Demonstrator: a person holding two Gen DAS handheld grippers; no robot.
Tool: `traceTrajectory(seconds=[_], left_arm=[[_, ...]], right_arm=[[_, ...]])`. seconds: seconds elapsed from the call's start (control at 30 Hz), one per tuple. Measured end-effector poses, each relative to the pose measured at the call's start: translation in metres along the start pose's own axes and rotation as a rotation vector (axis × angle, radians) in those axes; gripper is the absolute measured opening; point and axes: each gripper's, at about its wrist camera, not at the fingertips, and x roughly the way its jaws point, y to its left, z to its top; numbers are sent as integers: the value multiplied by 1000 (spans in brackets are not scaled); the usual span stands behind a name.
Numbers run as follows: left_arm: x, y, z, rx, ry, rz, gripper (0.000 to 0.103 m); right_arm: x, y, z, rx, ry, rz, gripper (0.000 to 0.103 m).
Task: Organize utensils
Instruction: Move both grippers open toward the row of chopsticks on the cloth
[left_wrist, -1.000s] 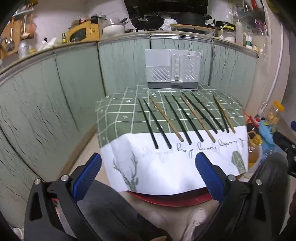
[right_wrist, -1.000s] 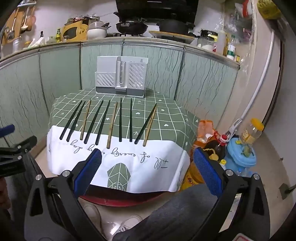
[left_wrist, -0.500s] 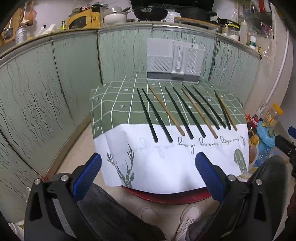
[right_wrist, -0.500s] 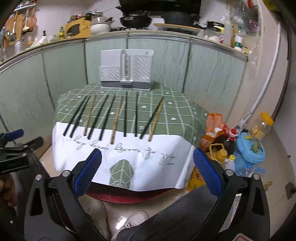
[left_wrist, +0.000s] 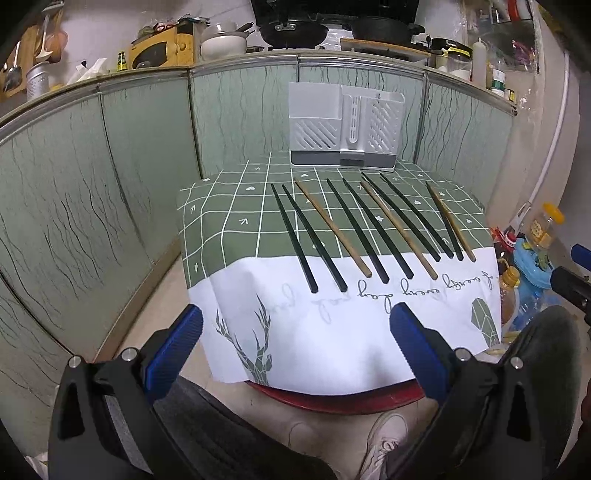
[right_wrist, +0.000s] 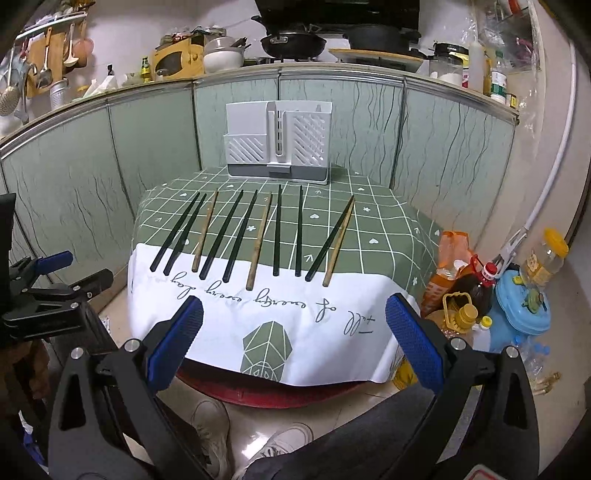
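**Left wrist and right wrist views: both grippers wide apart, short of the table**

Left wrist view first: my left gripper (left_wrist: 295, 332) hangs in front of the table's near edge, its blue-padded fingers (left_wrist: 173, 347) spread wide with nothing between them. It points roughly level at the hanging white part of the tablecloth (left_wrist: 332, 332), low and short of the tabletop. Beyond it the chopsticks (left_wrist: 362, 229) lie in a row on the green checked cloth, ten in all, dark ones mixed with three wooden ones, their near ends reaching the white band. The white utensil holder (left_wrist: 343, 133) stands upright at the far edge of the table, against the green cabinet fronts (left_wrist: 110, 184). At the right edge of this view I can see part of the other tool.

From the right wrist view, my right gripper (right_wrist: 293, 328) is held the same way: released, fingers well apart, empty, aimed at the cloth's hanging front just below the row of chopsticks (right_wrist: 258, 236). The holder (right_wrist: 279, 142) sits behind them, well apart from the sticks' far tips. The left gripper shows at the left side of this frame, beside the table's corner and lower than the tabletop.

Neither tool touches a chopstick or the cloth. Bottles and a blue container (right_wrist: 521, 306) crowd the floor to the right of the table. A person's shoes (right_wrist: 210, 428) show on the floor below.
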Motion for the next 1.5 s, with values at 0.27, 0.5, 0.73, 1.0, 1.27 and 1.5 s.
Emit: traceTrajectory(seconds=[0.27,0.5,0.73,1.0,1.27,1.5], left_arm=[[-1,10,6,-10,-30,8,98],[-3,13,7,-18,-47,20,98],[-9,7,9,6,-65,28,98],[-21,-5,22,25,-85,-3,98],[-19,-8,38,37,-78,-19,98],[-8,0,43,16,-52,-13,98]], right_arm=[[1,-6,2,8,-41,17,95],[1,-10,-2,-7,-56,-18,95],[3,-20,-4,6,-61,-55,95],[7,-22,5,-10,-26,-26,95],[12,-28,17,-24,2,-70,95],[19,-37,26,-22,12,-66,95]])
